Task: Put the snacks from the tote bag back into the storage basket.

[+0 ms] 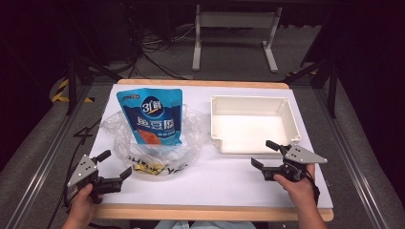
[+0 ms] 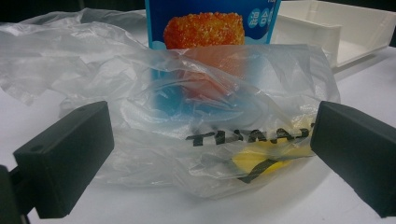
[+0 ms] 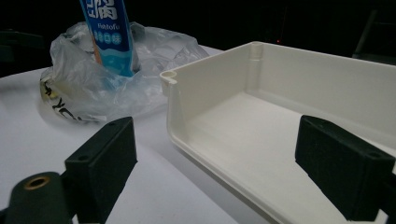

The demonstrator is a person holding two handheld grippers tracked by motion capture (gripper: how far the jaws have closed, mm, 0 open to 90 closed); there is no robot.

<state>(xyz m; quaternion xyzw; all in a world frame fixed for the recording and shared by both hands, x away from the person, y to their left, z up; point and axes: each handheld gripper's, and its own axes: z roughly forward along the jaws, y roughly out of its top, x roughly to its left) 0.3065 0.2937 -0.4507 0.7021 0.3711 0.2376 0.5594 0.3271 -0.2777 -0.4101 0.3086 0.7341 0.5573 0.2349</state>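
Clear plastic bag (image 1: pixel 157 143), crumpled and printed with black lettering over a yellow patch, lies on the left half of the white bench (image 1: pixel 224 181). A blue snack pouch (image 1: pixel 152 114) showing a breaded orange piece rests partly inside the bag's open mouth, its upper part lying bare on the far side toward the bench's far left corner. Just right of the bag, near but apart from it, sits an off-white open tray (image 1: pixel 291 119) with nothing in it, its walls low and its near-left corner notched. Left tool (image 1: pixel 113 168) is held in the person's left hand (image 1: pixel 82 202) at the near left edge of the bench, jaws spread wide and holding nothing; it sits just beside the bag's near-left rim, and contact cannot be confirmed. In the left gripper view the bag (image 2: pixel 201 126) lies between and beyond the two black jaws, the pouch (image 2: pixel 210 28) behind it and the tray (image 2: pixel 345 32) at far right. Right tool (image 1: pixel 266 154) is held in the right hand (image 1: pixel 298 188) at the near right, jaws likewise wide apart and empty, close to the tray's near wall. The right gripper view places the tray (image 3: pixel 243 121) between the jaws ahead, with the bag (image 3: pixel 93 88) and pouch (image 3: pixel 109 32) further off to the left.
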